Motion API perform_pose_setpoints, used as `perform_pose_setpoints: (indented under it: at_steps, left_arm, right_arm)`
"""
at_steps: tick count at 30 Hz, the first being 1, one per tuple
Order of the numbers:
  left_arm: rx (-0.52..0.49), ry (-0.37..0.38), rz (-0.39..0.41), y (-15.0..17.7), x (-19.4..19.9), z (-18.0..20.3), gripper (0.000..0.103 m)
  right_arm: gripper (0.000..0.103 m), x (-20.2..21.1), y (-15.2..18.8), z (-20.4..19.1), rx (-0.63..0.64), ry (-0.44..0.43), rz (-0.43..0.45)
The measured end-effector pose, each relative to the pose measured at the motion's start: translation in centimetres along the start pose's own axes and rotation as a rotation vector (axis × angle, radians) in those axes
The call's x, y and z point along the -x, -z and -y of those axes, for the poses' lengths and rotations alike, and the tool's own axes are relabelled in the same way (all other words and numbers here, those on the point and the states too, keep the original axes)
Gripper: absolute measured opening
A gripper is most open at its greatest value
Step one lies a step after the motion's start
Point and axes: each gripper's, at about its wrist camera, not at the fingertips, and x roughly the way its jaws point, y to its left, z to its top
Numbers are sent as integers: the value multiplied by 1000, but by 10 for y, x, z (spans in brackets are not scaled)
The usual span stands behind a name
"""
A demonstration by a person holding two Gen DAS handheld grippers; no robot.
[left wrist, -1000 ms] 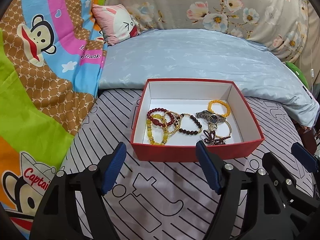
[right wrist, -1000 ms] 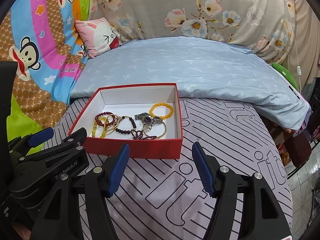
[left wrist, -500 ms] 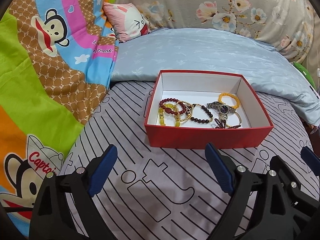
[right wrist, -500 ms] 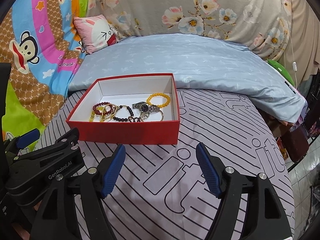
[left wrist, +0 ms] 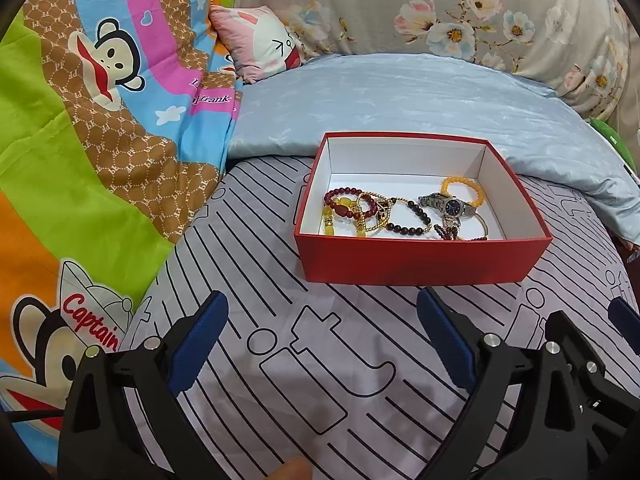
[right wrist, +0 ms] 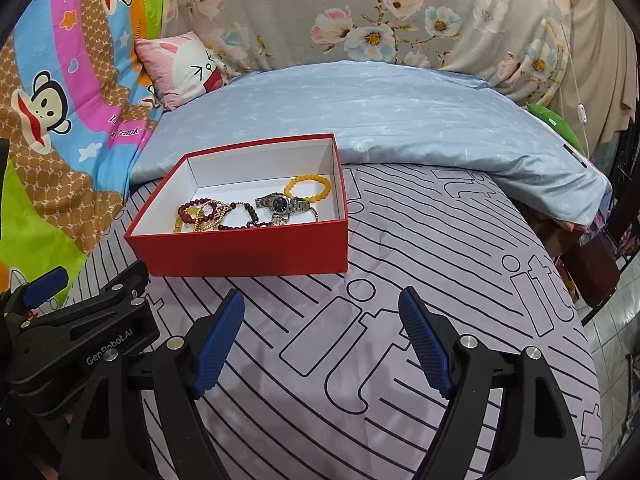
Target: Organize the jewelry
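Both grippers spread wide, nothing between the fingers. Left gripper (left wrist: pixel 322 336) and right gripper (right wrist: pixel 322 334) hover over the striped bedsheet (left wrist: pixel 340 380), short of the red box (left wrist: pixel 420 258), not touching it. Box sits on the sheet, its far edge against the light blue pillow (left wrist: pixel 400 100). All jewelry is inside on the white floor: dark red bead bracelet (left wrist: pixel 347 196), yellow bead bracelet (left wrist: pixel 334 220) and gold chain bracelet (left wrist: pixel 374 216) tangled at left, dark bead bracelet (left wrist: pixel 412 220) in the middle, steel watch (left wrist: pixel 448 204) beside the orange bead bracelet (left wrist: pixel 464 190) at right. Small pink cushion (left wrist: pixel 260 42) lies behind, near the cartoon blanket (left wrist: pixel 80 140).
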Motion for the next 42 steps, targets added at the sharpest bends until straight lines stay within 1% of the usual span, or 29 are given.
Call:
perform_pose_setpoints:
  at_steps: [23, 28, 32, 35, 37, 42]
  left_arm:
    - [-17, -5, 1, -1, 2, 1, 94]
    - [-31, -17, 4, 1, 3, 0, 94]
    - [-37, -7, -21, 1, -1, -1, 94]
    - [-37, -13, -18, 2, -2, -2, 94]
    - [-33, -14, -31, 1, -4, -1, 94]
    - [-33, -13, -13, 1, -2, 0, 94]
  right_arm:
    - [77, 5, 0, -1, 17, 18, 17]
    - [77, 5, 2, -2, 23, 22, 16]
    - [77, 3, 3, -3, 26, 24, 9]
    - [77, 3, 4, -4, 27, 26, 8]
    - [77, 3, 4, -4, 28, 24, 6]
    - [77, 2, 4, -5, 28, 27, 6]
